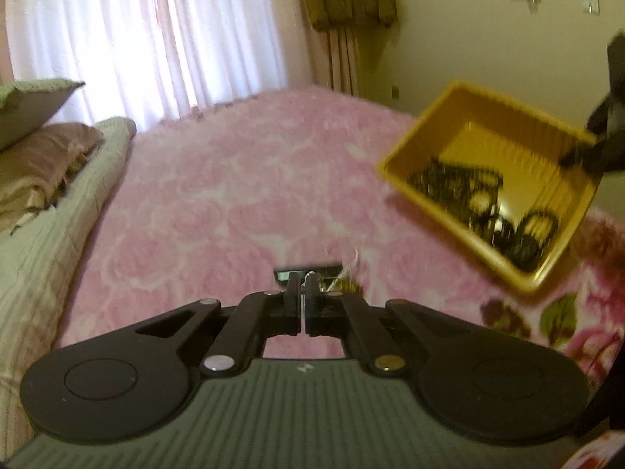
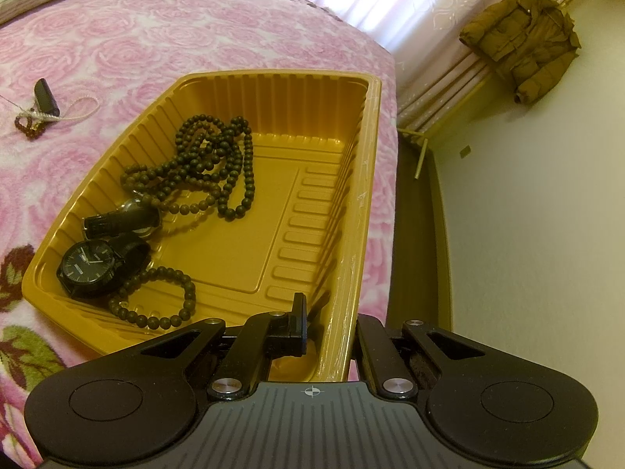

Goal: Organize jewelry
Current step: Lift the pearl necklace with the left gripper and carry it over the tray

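Observation:
A yellow plastic tray (image 2: pixel 351 179) holds dark bead necklaces (image 2: pixel 211 156), a black watch (image 2: pixel 93 265) and a second watch (image 2: pixel 125 219). My right gripper (image 2: pixel 332 324) is shut on the tray's near right wall, one finger inside and one outside, and holds the tray tilted above the bed; the tray shows blurred in the left wrist view (image 1: pixel 488 179). My left gripper (image 1: pixel 304 285) is shut on a thin cord of a beaded bracelet (image 1: pixel 343 283) lying by a small black object (image 1: pixel 308 271) on the bed. In the right wrist view that bracelet (image 2: pixel 29 121) lies far left.
The bed has a pink rose blanket (image 1: pixel 234 195). Pillows and a striped quilt (image 1: pixel 50 195) lie at the left. White curtains (image 1: pixel 156 31) and a brown jacket (image 2: pixel 527 43) hang by the wall. The bed's edge (image 2: pixel 414 234) runs right of the tray.

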### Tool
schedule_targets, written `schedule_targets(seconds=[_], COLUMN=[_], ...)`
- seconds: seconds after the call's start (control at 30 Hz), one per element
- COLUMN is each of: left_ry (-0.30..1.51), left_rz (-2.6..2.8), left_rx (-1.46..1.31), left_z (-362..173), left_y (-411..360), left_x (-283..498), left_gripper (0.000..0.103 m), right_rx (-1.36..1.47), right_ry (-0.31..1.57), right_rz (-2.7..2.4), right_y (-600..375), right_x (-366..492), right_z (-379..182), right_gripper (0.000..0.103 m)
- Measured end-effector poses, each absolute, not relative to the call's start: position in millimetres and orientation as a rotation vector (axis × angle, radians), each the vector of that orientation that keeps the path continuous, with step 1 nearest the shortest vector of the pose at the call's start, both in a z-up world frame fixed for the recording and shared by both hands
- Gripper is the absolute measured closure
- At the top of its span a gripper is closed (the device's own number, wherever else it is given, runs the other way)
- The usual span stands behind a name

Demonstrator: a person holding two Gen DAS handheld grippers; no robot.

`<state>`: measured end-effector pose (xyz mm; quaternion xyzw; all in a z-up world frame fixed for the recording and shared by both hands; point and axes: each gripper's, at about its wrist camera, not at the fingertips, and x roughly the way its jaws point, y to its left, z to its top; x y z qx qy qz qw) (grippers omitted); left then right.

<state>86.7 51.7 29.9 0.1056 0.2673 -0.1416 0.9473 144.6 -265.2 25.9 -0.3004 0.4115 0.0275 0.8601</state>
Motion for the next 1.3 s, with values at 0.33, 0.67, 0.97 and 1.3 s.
schedule_targets(seconds=[0.33, 0.67, 0.97, 1.3], left_ry=[0.478, 0.506, 0.518, 0.424], left_rz=[-0.298, -0.321, -0.351, -0.439], left_rx=[0.180, 0.183, 0.178, 0.189], left_z=[75.5, 74.5, 76.5, 119.2], left_y=[54.0, 45.2, 37.6, 13.7], left_x=[96.8, 105.7, 116.4, 125.9], left_gripper=[0.102, 0.102, 0.102, 0.102], right_rx=[-0.631, -0.630, -0.630, -0.630], right_ry=[0.863, 0.863, 0.863, 0.863], right_rz=[0.058, 0.058, 0.058, 0.058], right_y=[-265.1, -264.9, -265.6, -265.3], right_x=[144.1, 143.8, 144.0, 143.3], right_z=[26.3, 26.2, 26.2, 26.9], right_gripper=[0.097, 0.097, 0.097, 0.097])
